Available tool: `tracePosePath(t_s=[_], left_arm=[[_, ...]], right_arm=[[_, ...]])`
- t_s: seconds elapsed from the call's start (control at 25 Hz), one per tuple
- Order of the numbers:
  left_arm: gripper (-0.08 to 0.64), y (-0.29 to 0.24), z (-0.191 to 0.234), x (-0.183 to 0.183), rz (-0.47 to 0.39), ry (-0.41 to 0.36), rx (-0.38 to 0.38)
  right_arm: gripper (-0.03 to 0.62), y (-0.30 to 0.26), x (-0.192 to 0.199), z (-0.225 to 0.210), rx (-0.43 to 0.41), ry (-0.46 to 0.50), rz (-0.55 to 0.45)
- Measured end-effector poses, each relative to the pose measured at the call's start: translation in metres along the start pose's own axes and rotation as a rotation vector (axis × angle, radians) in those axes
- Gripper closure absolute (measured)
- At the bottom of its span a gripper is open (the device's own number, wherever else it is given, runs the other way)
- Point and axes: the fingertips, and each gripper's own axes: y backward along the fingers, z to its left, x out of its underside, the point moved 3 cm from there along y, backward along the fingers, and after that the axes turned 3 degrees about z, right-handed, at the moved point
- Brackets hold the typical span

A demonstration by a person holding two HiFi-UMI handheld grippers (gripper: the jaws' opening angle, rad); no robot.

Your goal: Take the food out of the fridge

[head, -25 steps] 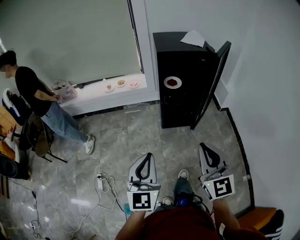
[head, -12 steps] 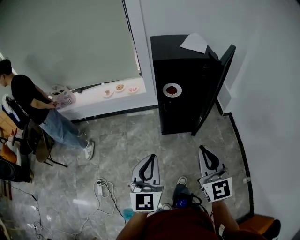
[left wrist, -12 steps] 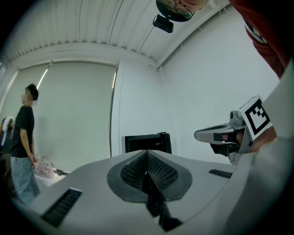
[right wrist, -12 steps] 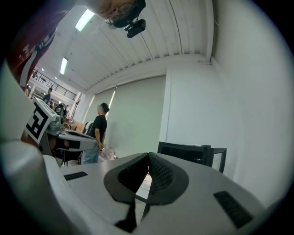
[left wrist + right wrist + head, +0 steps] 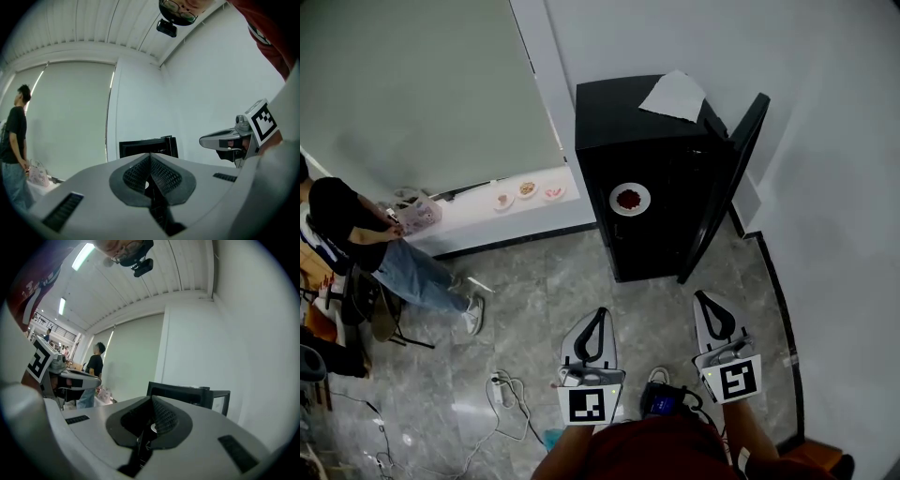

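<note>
Head view: overhead, steeply down on the floor (image 5: 581,281), fridge (image 5: 647,178) well ahead.
Left gripper view: low, along the left tongs (image 5: 150,155), tilted up, fridge distant.
Right gripper view: likewise, along the right tongs (image 5: 151,399).
Shared: fridge and standing person (image 5: 352,220), in all three views.

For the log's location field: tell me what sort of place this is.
Probably an office or lab corner, not a home kitchen: a black fridge stands open on a tiled floor, and small dishes sit on a window ledge.

Person (image 5: 347,217) by window ledge (image 5: 469,212), three small dishes (image 5: 527,189), power strip (image 5: 499,392) on tiled floor (image 5: 534,291)
</note>
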Motion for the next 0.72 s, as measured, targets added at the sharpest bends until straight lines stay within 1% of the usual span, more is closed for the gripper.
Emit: tracePosePath(t_s=[0.2, 0.36, 0.52, 0.64, 0.72], left_arm=[[0.546, -0.048, -0.014, 0.001, 0.003, -0.003, 0.004], [0.546, -0.076, -0.024, 0.0, 0.001, -0.003, 0.002], [0.546, -0.094, -0.026, 0.001, 0.002, -0.01, -0.004], [0.546, -0.104, -0.022, 0.002, 0.007, -0.003, -0.007], [0.546, -0.109, -0.018, 0.004, 0.013, 0.007, -0.009]], right_arm=[[0.571, -0.023, 0.01, -0.043, 0.004, 0.005, 0.008], [0.571, -0.038, 0.004, -0.067, 0.013, -0.031, -0.048], [0.571, -0.049, 0.012, -0.081, 0.011, -0.023, -0.026], [0.571, -0.061, 0.006, -0.085, 0.019, -0.044, -0.063], [0.571, -0.068, 0.007, -0.086, 0.021, -0.046, -0.06]])
